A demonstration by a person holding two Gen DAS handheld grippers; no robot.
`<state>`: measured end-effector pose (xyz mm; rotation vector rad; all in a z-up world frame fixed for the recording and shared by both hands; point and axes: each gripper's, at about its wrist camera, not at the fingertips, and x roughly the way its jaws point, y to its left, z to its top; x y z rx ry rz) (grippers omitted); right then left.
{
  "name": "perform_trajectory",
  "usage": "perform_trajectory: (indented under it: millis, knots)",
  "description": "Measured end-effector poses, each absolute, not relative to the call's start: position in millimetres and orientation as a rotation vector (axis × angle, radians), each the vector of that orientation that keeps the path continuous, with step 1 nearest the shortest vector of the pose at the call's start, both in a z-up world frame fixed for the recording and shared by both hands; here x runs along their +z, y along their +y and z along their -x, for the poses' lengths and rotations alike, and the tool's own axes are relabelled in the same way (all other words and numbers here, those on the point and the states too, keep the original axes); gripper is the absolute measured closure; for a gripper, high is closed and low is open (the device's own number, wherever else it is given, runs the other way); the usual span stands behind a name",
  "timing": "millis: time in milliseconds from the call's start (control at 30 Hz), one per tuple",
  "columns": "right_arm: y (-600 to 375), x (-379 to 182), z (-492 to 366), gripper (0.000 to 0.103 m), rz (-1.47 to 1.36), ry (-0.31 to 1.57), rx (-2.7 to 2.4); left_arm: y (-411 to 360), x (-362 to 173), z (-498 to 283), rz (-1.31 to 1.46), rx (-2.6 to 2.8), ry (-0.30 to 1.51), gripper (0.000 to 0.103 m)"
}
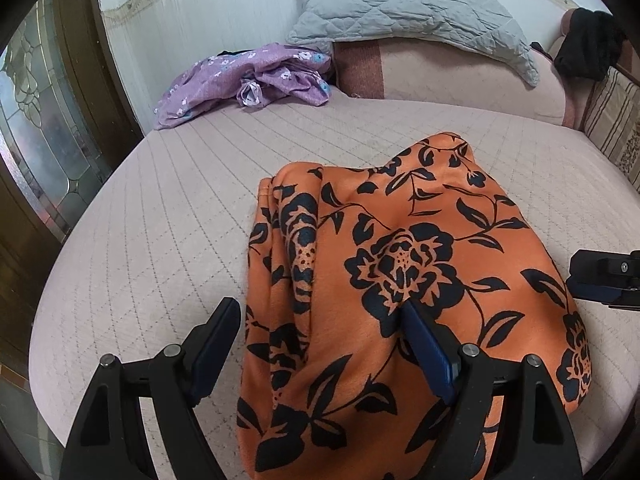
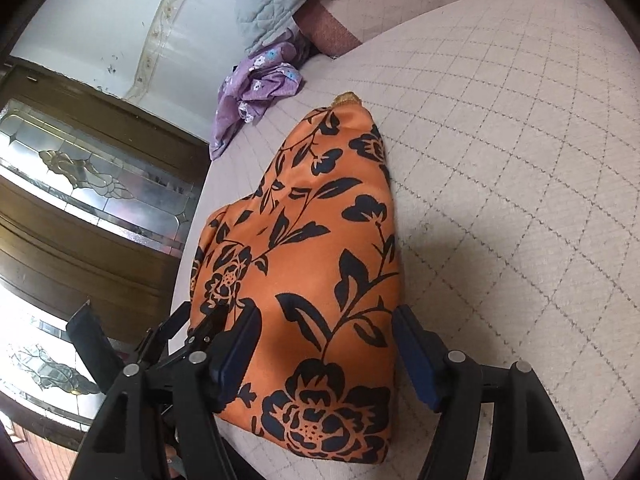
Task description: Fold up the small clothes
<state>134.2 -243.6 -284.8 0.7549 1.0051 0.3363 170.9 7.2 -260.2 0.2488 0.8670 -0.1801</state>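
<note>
Orange garment (image 1: pixel 380 264) lies folded into a thick bundle on the bed (image 1: pixel 160 208), spread under both sets of fingers. Laid flat there so edges can be lined up and picked at.

Left gripper (image 1: pixel 320 320): fingers wide apart, not pinching. Left finger (image 1: pixel 216 340) sits off the cloth over bare bed; right finger (image 1: pixel 428 352) rests over the print. The garment's left fold edge runs between them, so this looks like a straddle, ready to pinch that edge for another fold or to smooth it.

Right gripper (image 2: pixel 324 344): fingers spread, cloth between them but pads don't press on it, no pinch wrinkles. Left finger (image 2: pixel 236 356) is on the print, right finger (image 2: pixel 416 360) just past the garment's right edge. Probably just let go or lining up on the near corner.

The right gripper's tip also shows in the left view, beside the garment's right side, well apart from the left fingers.

Purple garment (image 1: pixel 244 76) is crumpled far beyond the fingers by the wall, likely waiting its turn. Pillow (image 1: pixel 412 12) behind it.
</note>
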Motion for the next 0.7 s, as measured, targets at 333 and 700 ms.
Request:
perform_trajectory:
  millis: [333, 700]
  knots:
    - [-252.5, -290.8, -136.4, 0.032, -0.79, 1.006, 0.297, 17.0, -262.7, -179.4, -0.122, -0.274, 0.949, 0.02]
    - [-262.0, -300.2, -134.2, 0.031, -0.855, 1.001, 0.271, 87.1, -277.1, -198.2, 0.497, -0.464, 1.124, 0.015]
